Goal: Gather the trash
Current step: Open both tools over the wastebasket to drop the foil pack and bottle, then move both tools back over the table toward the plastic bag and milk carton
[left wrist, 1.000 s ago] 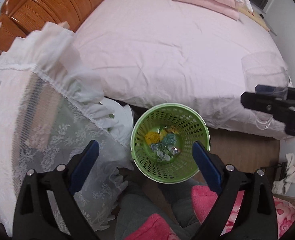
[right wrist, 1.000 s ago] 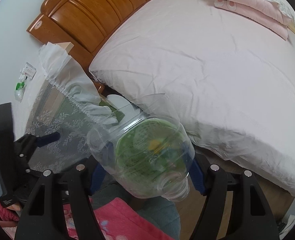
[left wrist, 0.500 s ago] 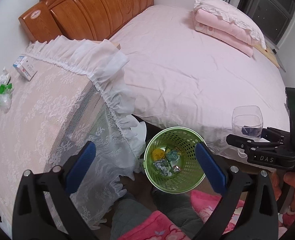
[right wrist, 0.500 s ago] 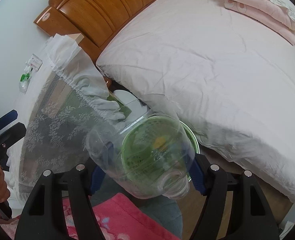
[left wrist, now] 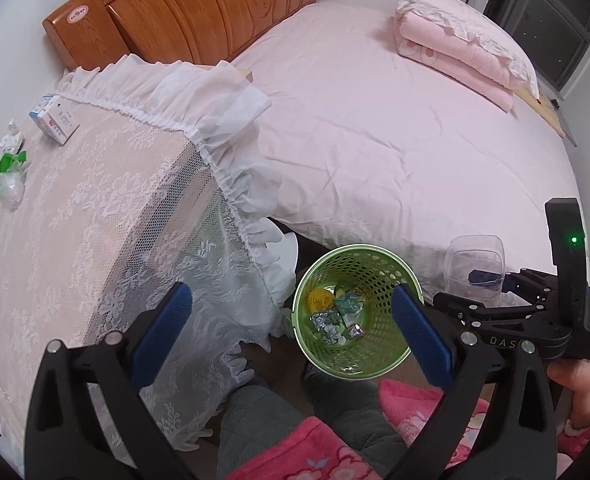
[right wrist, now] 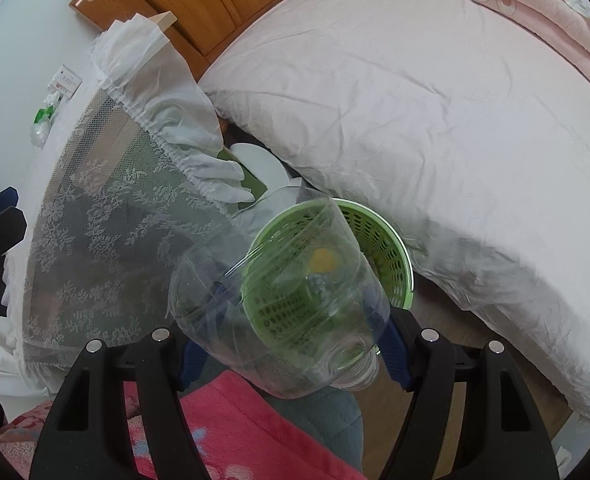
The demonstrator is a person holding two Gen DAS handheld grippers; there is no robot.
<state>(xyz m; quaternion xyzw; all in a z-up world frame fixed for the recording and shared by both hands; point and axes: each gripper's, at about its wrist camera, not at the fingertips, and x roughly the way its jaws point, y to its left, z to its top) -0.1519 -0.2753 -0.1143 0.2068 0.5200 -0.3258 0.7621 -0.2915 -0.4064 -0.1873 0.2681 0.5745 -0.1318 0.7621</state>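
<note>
Right gripper [right wrist: 291, 344] clamped on a clear plastic bottle [right wrist: 279, 300], held tilted just above the green mesh basket [left wrist: 391, 280] on the floor, beside the bed's near edge [left wrist: 375, 152]. Left gripper [left wrist: 295, 320] spread wide, holding nothing, over the lace-covered nightstand's [left wrist: 75, 220] near corner. Crumpled wrappers [left wrist: 335, 316] lying in the basket's bottom. At the nightstand's far edge, a small box [left wrist: 55, 120] and, just beside it, a green-and-clear wrapper [left wrist: 9, 178].

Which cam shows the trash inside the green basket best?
Left wrist: it looks straight down into the green basket, so the wrappers show unobstructed. Right wrist sees the basket through the clear bottle held in the right gripper, contents blurred.
</note>
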